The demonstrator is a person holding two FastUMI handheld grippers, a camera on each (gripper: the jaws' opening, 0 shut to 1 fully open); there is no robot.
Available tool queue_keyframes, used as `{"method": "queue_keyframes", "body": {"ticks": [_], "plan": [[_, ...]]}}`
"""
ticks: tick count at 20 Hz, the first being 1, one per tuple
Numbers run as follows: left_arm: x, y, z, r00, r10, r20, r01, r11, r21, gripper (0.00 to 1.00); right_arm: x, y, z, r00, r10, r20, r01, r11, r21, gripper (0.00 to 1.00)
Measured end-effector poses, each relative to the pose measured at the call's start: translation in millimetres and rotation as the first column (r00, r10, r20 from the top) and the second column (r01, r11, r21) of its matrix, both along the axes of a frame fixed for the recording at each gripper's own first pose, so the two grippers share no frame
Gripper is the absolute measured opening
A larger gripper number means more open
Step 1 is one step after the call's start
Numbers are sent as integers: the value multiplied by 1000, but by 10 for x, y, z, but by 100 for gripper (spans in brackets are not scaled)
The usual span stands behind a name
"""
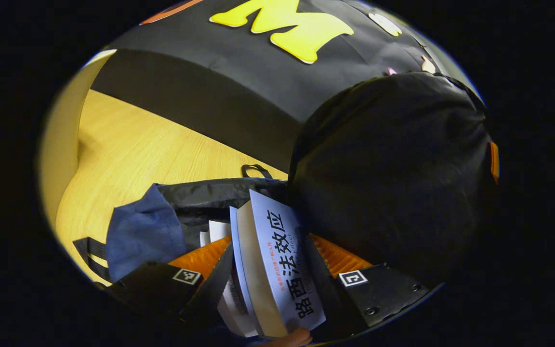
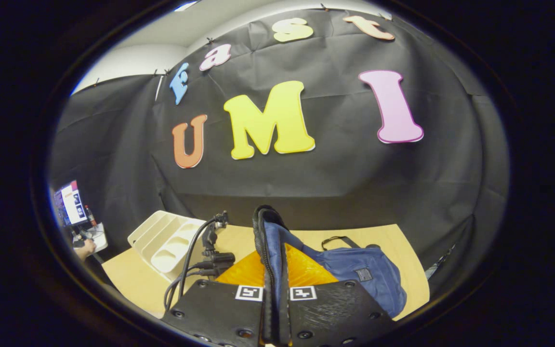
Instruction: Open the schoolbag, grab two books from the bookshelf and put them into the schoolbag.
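Schoolbag (image 2: 354, 274) rim clamped by right gripper (image 2: 275, 289); left gripper (image 1: 270, 270) grips book (image 1: 277, 260), mouth at 12 o'clock; risk: corner snags rim.

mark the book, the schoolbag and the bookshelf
book (image 1: 282, 260): left gripper view, on its cover.
schoolbag (image 2: 364, 270): right gripper view, on its blue side.
bookshelf (image 2: 164, 241): right gripper view, on a divider.

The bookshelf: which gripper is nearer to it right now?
Left, judging by the right gripper view: the left gripper hangs beside the bookshelf, while the right gripper, clamped on the schoolbag edge, sits farther off.
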State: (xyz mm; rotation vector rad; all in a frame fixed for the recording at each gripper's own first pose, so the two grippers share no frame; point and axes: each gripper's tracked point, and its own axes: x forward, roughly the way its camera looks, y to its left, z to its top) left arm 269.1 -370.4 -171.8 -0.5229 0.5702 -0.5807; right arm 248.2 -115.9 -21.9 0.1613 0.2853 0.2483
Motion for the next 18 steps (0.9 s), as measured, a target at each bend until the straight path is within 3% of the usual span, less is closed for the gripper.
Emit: {"method": "queue_keyframes", "body": {"ticks": [5, 9, 18], "plan": [[-18, 460, 202, 993, 29, 113, -44, 990, 137, 91, -9, -33, -120, 999, -35, -13, 35, 999, 14, 2], [-134, 901, 504, 981, 80, 176, -107, 983, 148, 91, 12, -53, -212, 997, -66, -34, 68, 997, 40, 6], [-530, 2002, 1065, 923, 196, 331, -273, 940, 205, 91, -68, -28, -330, 987, -159, -35, 159, 987, 3, 7]]}}
